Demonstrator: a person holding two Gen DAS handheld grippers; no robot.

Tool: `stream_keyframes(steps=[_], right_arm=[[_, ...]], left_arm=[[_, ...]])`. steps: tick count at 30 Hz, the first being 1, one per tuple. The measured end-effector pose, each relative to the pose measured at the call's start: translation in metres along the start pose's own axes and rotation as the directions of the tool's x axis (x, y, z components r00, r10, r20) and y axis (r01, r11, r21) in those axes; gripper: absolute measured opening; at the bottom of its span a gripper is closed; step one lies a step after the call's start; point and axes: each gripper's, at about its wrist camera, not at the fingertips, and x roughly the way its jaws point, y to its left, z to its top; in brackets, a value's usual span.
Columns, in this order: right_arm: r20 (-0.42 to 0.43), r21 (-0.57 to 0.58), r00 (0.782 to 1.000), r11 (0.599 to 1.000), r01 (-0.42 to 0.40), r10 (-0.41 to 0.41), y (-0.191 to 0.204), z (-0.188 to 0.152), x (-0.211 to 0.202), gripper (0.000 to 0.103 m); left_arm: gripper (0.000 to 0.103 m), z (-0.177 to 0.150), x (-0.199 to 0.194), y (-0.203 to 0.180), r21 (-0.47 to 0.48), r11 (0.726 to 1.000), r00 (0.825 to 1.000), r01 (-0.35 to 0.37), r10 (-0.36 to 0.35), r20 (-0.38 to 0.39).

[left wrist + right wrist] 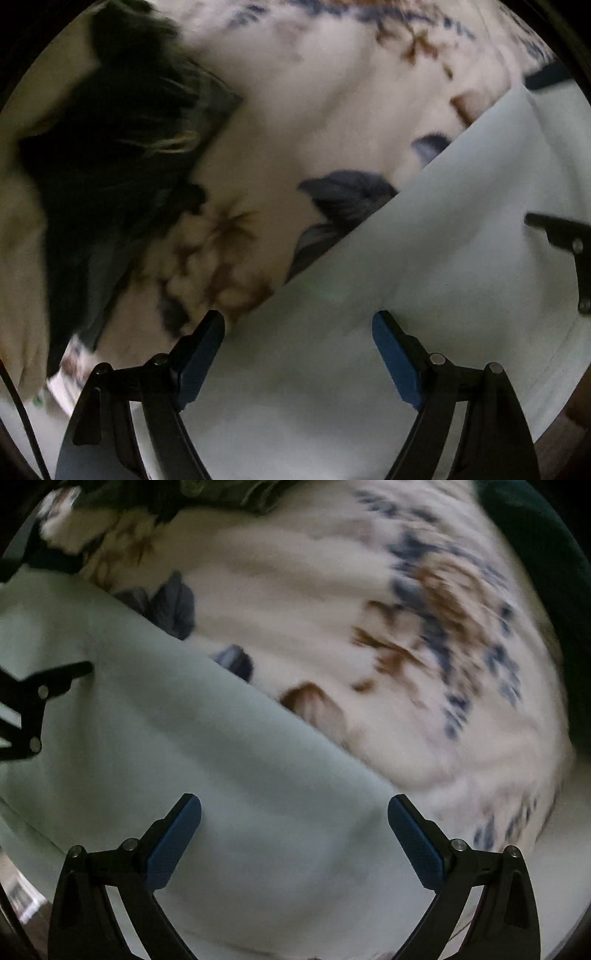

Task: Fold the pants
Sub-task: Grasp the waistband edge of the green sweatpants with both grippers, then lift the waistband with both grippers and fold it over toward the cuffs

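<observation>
Above pale pants [424, 295]: left gripper [298, 325], right gripper [294, 808] both spread, empty. Risk: pinching floral bedspread [332, 609] underneath.

The pants [424, 295] are a plain pale mint, near white. The blanket [314, 609] beneath is cream with brown and navy flowers, blurred. A dark, possibly black, cloth [122, 147] lies on it. Both grippers' pads [170, 845] are blue on black arms.

The pants [192, 738] are made of pale, matt, smooth cloth. A soft, fuzzy printed blanket [314, 590] is seen beneath. Each claw, left claw [298, 354] and right claw [294, 840], is formed of matt black plastic with textured blue pads [415, 845].
</observation>
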Motion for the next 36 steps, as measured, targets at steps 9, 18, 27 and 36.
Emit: stream_keyframes(steps=[9,18,27,36], right_arm=[[-0.006,-0.096,0.987,0.982,-0.161,0.161,-0.011,0.029,0.044,0.038],[0.178,0.053,0.964,0.977,-0.208,0.196,-0.034,-0.018,0.005,0.015],[0.312,0.107,0.930,0.965,-0.239,0.196,0.046,-0.163,-0.066,0.015],[0.173,0.016,0.969,0.984,-0.179,0.174,0.174,-0.279,-0.014,0.015]], left_arm=[[0.029,0.005,-0.005,0.011,0.007,0.983,0.983,0.185,-0.185,-0.006],[0.008,-0.056,-0.110,0.019,-0.179,0.960,0.965,0.218,-0.185,0.184],[0.008,-0.198,-0.150,-0.086,-0.447,0.819,0.916,0.359,-0.218,0.336],[0.008,-0.278,-0.046,-0.165,-0.675,0.626,0.920,0.390,-0.304,0.249]])
